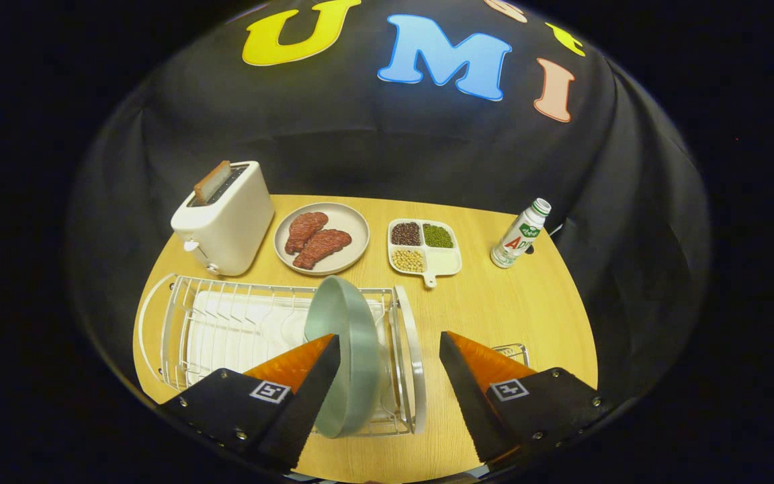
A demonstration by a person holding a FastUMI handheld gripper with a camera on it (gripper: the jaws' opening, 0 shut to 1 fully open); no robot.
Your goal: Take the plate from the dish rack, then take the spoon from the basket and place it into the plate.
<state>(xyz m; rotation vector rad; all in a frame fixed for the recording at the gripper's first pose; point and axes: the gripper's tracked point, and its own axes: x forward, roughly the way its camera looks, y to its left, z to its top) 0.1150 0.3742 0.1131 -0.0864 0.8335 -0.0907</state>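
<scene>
Table spreads beyond fingers. Dish rack just ahead of left finger, wire frame partly behind it. Toaster far beyond rack; meat dish, sectioned bean tray, bottle well beyond fingers. Plate standing on edge in rack, close against left finger's inner side, contact unclear. Basket corner peeks behind right finger; spoon hidden. Gripper jaws wide, nothing clamped. Judgement: opening step, plate not yet lifted, spoon step all ahead.
</scene>
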